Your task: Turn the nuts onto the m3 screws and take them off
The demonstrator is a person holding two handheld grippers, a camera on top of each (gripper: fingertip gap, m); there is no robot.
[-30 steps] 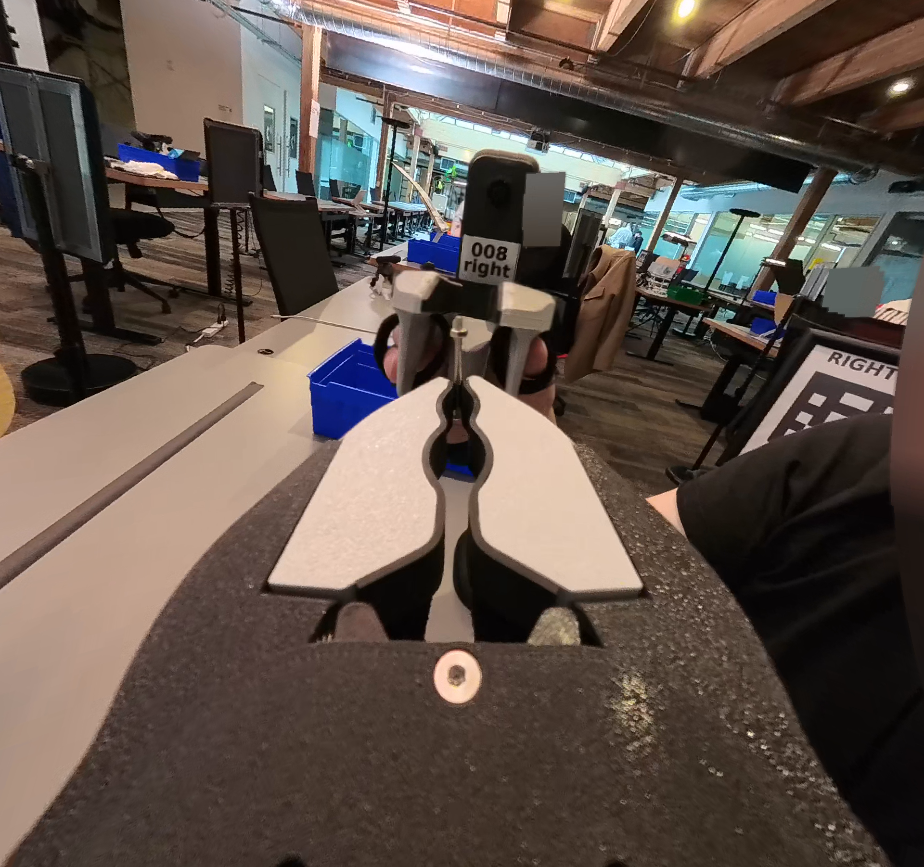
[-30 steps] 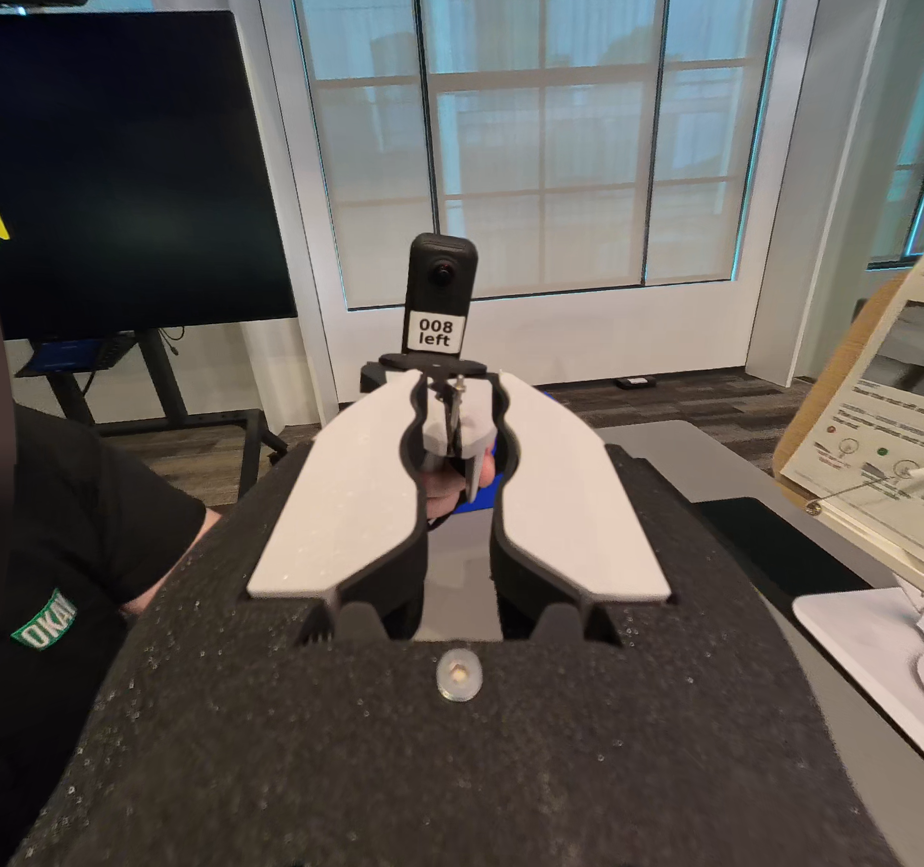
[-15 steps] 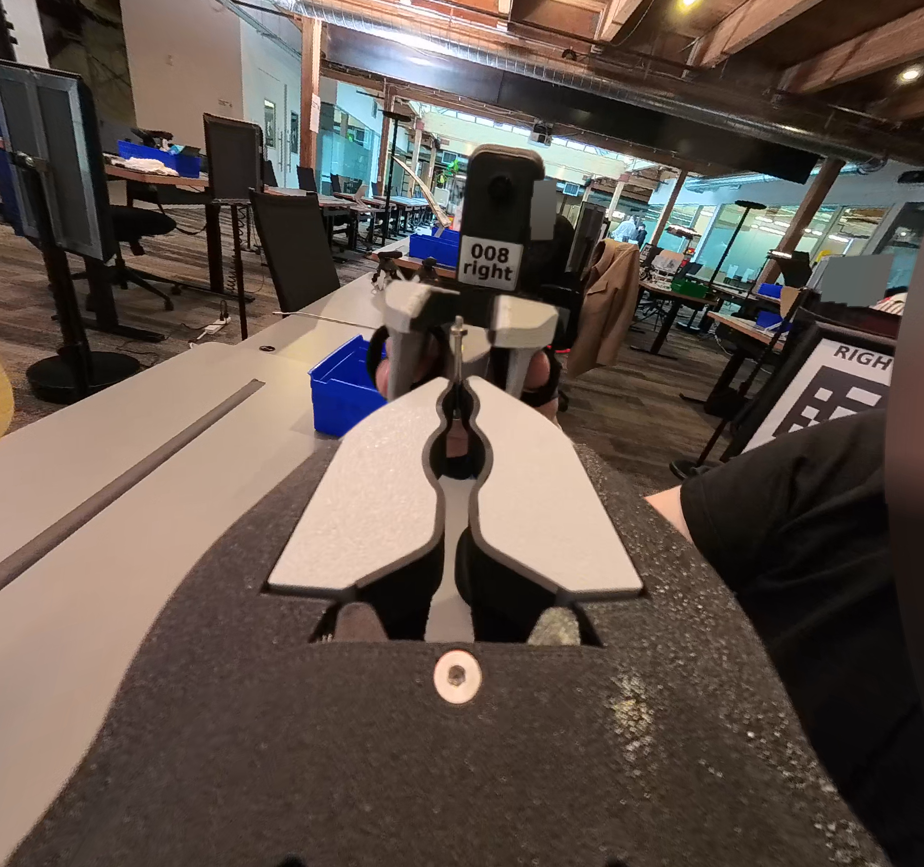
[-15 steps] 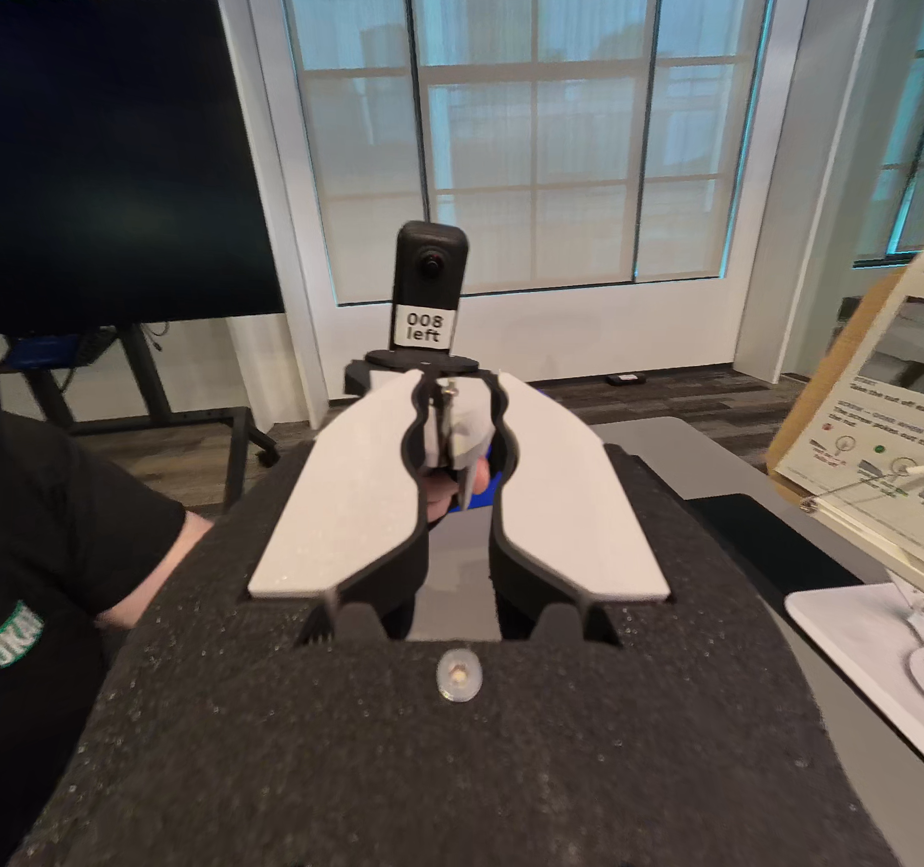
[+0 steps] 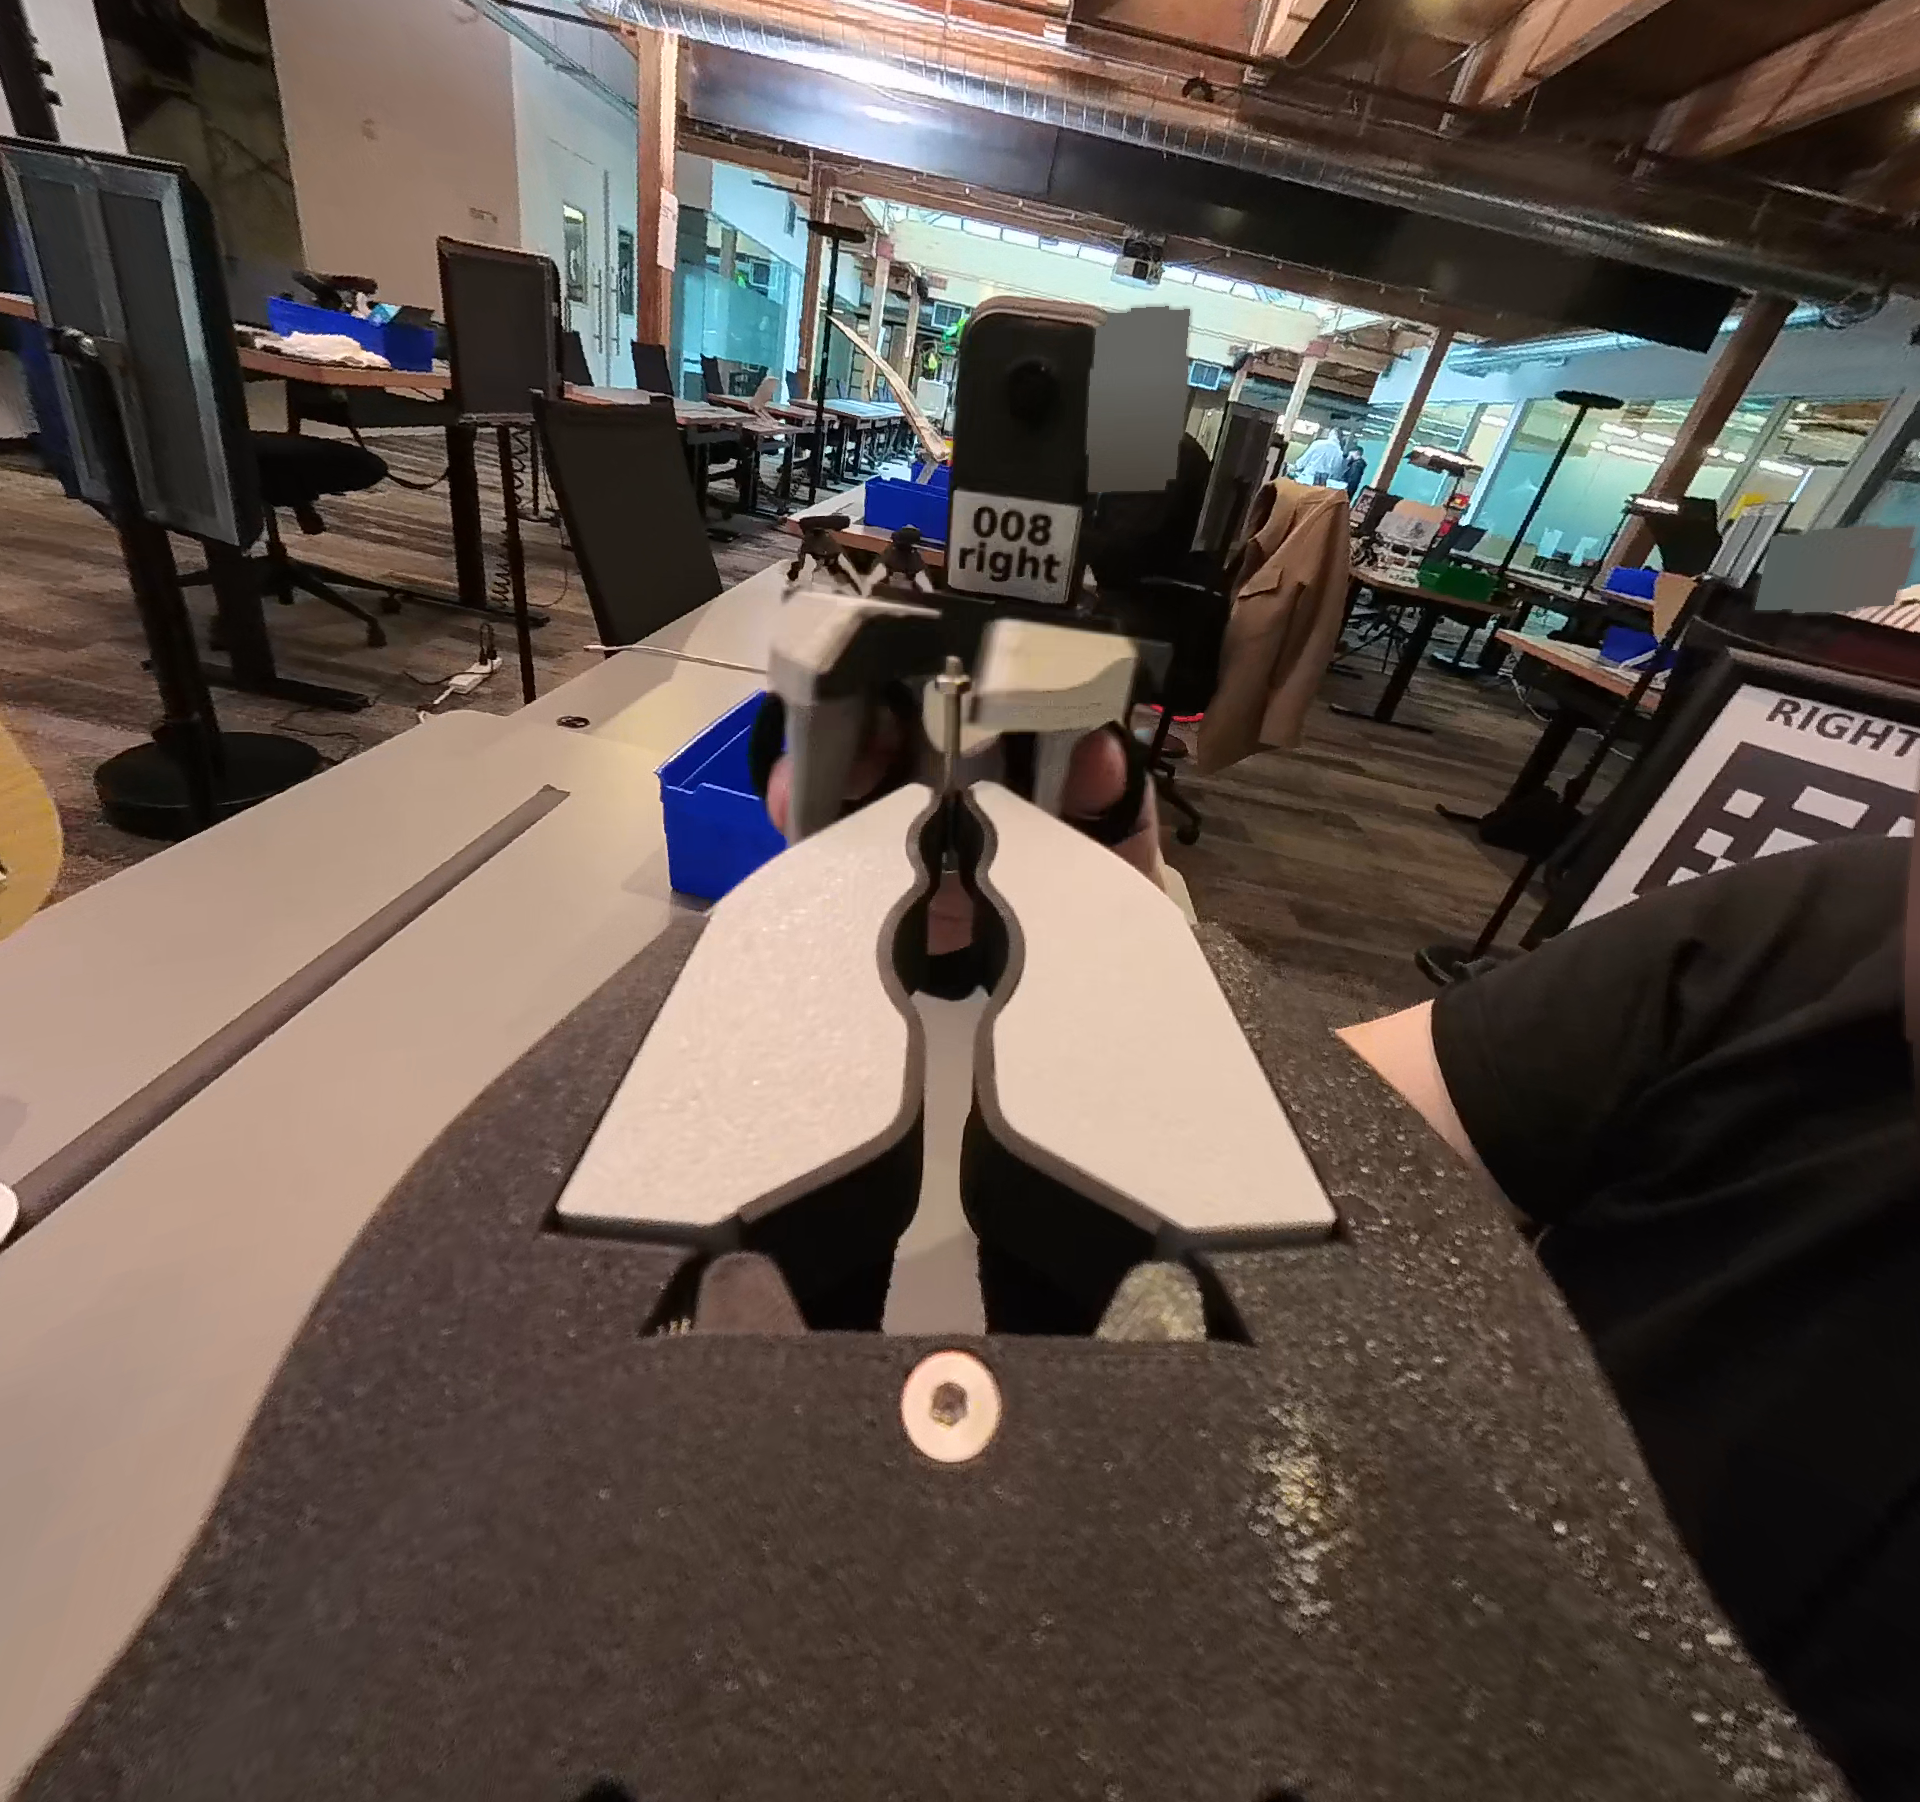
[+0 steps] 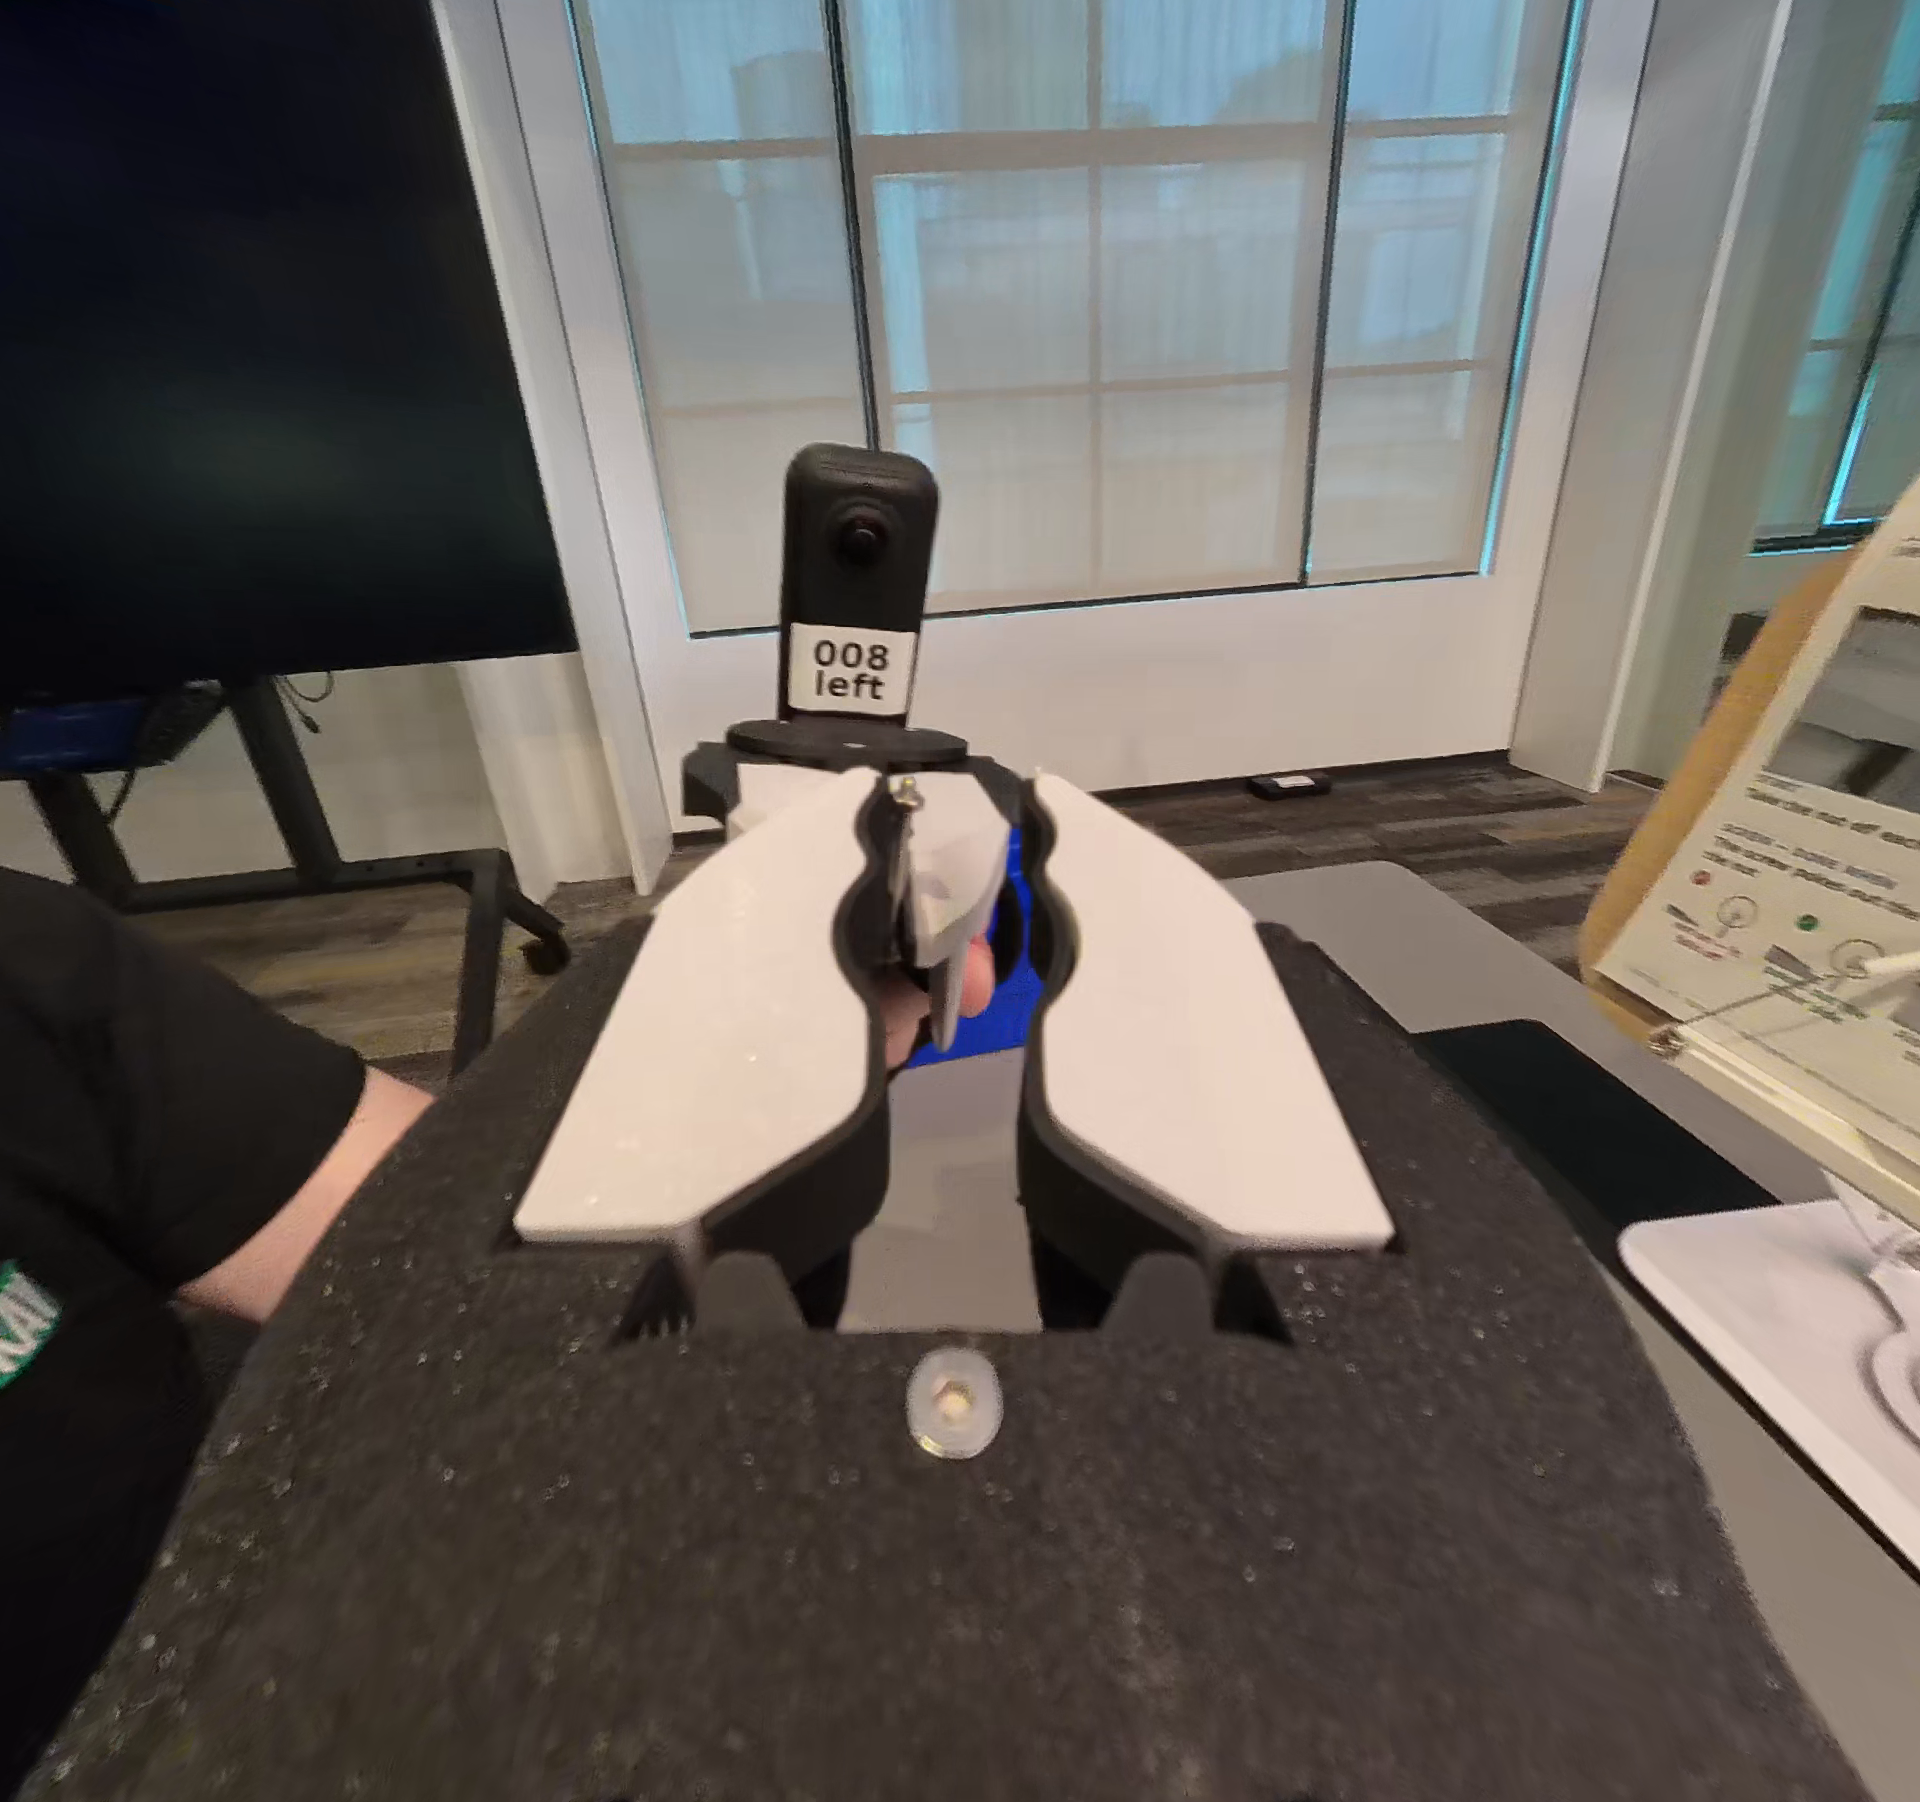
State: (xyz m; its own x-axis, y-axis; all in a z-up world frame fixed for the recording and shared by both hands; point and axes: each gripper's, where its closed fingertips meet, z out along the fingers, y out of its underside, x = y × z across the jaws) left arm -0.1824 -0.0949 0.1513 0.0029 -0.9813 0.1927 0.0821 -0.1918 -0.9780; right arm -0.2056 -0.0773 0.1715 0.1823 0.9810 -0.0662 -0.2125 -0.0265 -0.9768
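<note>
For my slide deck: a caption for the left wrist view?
Left gripper pinching a thin metal screw, facing the right gripper.

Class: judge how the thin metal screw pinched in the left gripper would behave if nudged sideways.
The screw looks metal, so probably stiff. It is slim and gripped only at its lower end by the left gripper, so it may pivot.

Right gripper (image 6: 956,817) is pointing at 12 o'clock with its white fingers (image 6: 727,1004) standing apart. The left gripper (image 6: 940,879) is facing it, poking into that gap with a thin metal screw (image 6: 900,848) at its tip. A black camera (image 6: 858,578) is sitting above it. Dark monitor (image 6: 239,318) at 10 o'clock, instruction sheet (image 6: 1808,921) at 3 o'clock.
</note>
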